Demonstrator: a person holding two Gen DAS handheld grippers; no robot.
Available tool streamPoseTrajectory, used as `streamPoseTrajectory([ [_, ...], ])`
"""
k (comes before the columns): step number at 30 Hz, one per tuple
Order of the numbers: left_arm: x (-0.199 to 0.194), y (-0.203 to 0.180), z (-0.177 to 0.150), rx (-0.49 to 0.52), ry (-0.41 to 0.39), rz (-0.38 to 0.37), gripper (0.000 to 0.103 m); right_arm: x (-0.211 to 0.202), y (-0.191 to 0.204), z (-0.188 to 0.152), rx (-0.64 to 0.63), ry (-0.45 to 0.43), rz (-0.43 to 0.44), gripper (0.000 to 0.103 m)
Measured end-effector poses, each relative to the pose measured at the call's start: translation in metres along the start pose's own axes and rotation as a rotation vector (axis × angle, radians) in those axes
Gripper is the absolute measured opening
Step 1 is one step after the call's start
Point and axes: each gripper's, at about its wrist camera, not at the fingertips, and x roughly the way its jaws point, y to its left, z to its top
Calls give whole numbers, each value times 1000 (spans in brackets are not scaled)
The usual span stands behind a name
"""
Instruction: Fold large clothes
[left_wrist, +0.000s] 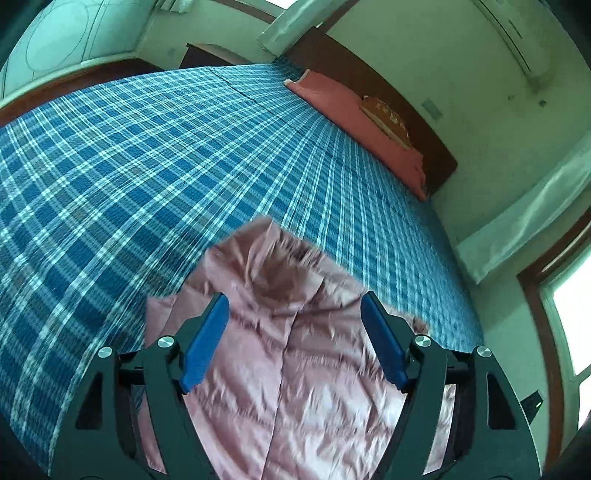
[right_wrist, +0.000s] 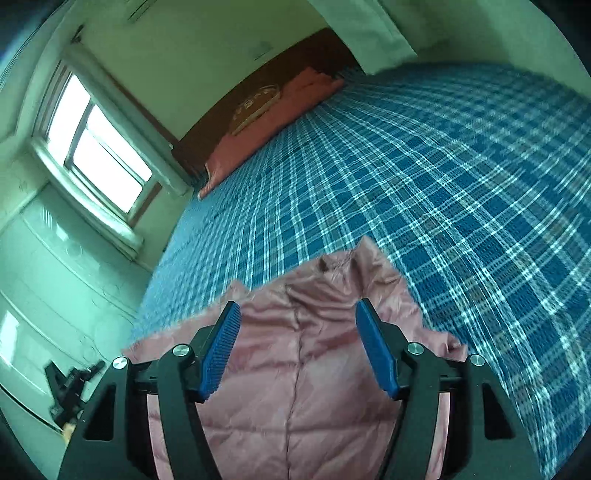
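My left tongs (left_wrist: 293, 314) are released — blue pads (left_wrist: 207, 343) apart, nothing pinched between them. My right tongs (right_wrist: 297, 321) gape the same way. The pink jacket (left_wrist: 295, 350) lies on the plaid bed (left_wrist: 147, 166) just below both, its collar (right_wrist: 340, 266) pointing away — toward open sheet.

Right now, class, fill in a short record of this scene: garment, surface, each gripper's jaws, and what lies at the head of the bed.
garment: pink padded jacket, lying front up, centre seam visible
surface: bed with blue plaid sheet
left gripper: jaws open, above the jacket, nothing pinched
right gripper: jaws open, above the jacket, nothing pinched
head of bed: red pillow against dark wooden headboard
fold: not visibly begun
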Motion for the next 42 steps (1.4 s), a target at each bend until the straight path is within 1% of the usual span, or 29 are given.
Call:
streamPoseTrajectory([
  [2,4,-9,-11,81,22,26,71,4,16,-8,-72,17,-32,64],
  [4,13,-15,-16,139,30,68,70,17,34,-12,-161,41,-80,60],
  [5,19,-18,-17,153,32,80,70,24,42,-14,-197,52,-94,58],
  [8,34,-23,-11,177,28,100,70,53,74,-16,-319,78,-130,57],
  [10,48,-30,-5,199,13,133,70,70,90,-19,-386,85,-161,57],
  [11,55,-31,-3,204,14,152,70,80,96,-20,-407,92,-174,57],
  [13,76,-28,-2,219,41,205,70,103,98,-26,-434,134,-218,58],
  [14,87,-26,-3,222,65,228,70,117,92,-29,-423,174,-236,58],
  [15,97,-22,-5,218,88,237,71,125,85,-31,-394,198,-220,58],
  [16,99,-22,-4,218,85,243,71,126,81,-30,-378,202,-206,58],
  [18,97,-25,0,216,82,237,70,119,78,-23,-358,210,-186,58],
  [19,93,-25,4,206,77,216,70,114,77,-20,-357,208,-182,58],
  [21,84,-20,10,178,46,175,70,95,65,-6,-341,155,-195,58],
  [22,83,-18,12,166,41,170,71,90,56,1,-327,142,-221,58],
  [24,90,-10,14,121,67,154,71,86,39,6,-306,144,-284,58],
  [26,103,-3,14,86,97,149,71,93,8,9,-248,190,-357,58],
  [27,106,-3,12,93,99,151,71,95,-4,9,-213,201,-333,58],
  [29,115,-8,7,141,97,179,73,91,-15,9,-184,177,-295,58],
  [31,116,-10,9,154,95,192,73,86,-18,9,-192,166,-298,58],
  [32,114,-10,10,150,94,185,73,81,-19,9,-198,161,-300,58],
  [35,87,3,17,72,89,124,73,59,-21,7,-183,141,-315,58],
  [36,78,8,18,50,84,119,73,45,-27,8,-166,127,-315,58],
  [39,39,37,20,-31,45,145,73,-5,-36,-3,-142,110,-334,58],
  [40,29,44,19,-49,39,153,73,-15,-42,-1,-136,109,-336,58],
  [42,2,65,10,-87,27,177,73,-43,-53,-13,-118,114,-336,58],
])
